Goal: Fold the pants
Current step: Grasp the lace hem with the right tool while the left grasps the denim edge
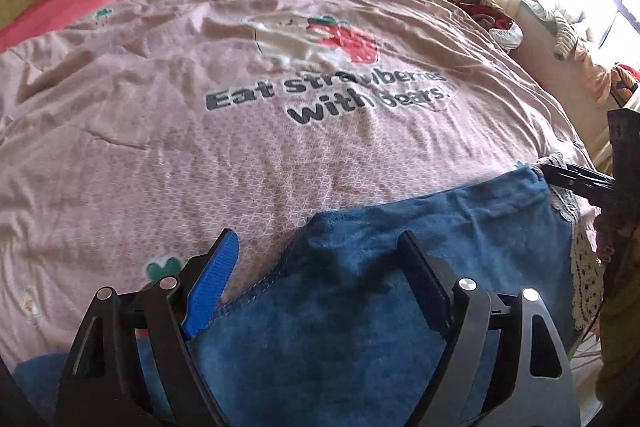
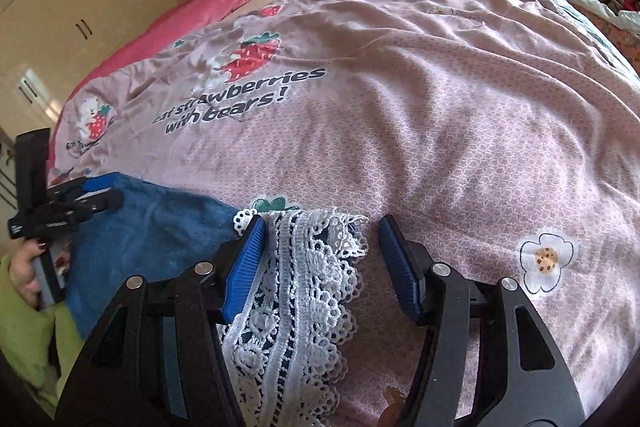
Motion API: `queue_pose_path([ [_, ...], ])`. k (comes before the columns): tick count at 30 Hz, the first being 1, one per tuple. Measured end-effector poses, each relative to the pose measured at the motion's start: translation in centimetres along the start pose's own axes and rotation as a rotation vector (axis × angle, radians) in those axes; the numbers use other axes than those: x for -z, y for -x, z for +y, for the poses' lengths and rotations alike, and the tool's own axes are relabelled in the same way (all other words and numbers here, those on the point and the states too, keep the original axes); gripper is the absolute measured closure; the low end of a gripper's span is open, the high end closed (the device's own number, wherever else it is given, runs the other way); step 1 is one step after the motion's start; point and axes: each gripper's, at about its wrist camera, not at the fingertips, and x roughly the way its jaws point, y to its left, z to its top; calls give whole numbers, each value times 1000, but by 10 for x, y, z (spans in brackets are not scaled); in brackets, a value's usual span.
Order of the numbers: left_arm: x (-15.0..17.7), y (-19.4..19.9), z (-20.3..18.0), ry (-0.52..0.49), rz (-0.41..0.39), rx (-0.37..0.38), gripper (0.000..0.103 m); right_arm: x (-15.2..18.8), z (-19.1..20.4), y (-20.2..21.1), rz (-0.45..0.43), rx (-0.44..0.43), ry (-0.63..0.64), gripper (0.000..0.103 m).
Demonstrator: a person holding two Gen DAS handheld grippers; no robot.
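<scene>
Blue pants (image 1: 340, 307) (lace-trimmed) lie between left tool (image 1: 320, 267) jaws

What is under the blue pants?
The pink bedspread lies under the blue pants and shows all around them. The part right beneath the pants is covered, so anything there stays hidden.

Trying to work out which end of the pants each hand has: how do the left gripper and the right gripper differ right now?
The left gripper straddles the plain blue plush fabric of the pants; the right gripper straddles their white lace trim. The left jaws stand wider; the right jaws are narrower, and only one pad seems to touch the lace. Both point down at the pink bedspread with nothing clamped.
</scene>
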Motion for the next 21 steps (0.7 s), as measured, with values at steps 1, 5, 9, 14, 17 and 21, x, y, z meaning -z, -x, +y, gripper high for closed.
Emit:
queue_pose_path([
  [1, 0, -3, 0, 1, 1, 6, 22, 0, 0, 0, -2, -1, 2, 54],
  [5, 0, -8, -3, 10, 4, 52, 41, 1, 4, -1, -4, -12, 20, 63],
  [9, 3, -6, -11, 11, 6, 99, 83, 1, 5, 1, -5, -28, 23, 72],
  [14, 2, 8, -8, 13, -40, 110, 98, 2, 16, 10, -21, -78, 43, 89],
  [17, -3, 23, -4, 29, -98, 126, 98, -9, 20, 25, -56, -76, 69, 89],
  [21, -8, 15, -5, 25, -97, 94, 98, -27, 27, 26, -81, -42, 118, 89],
])
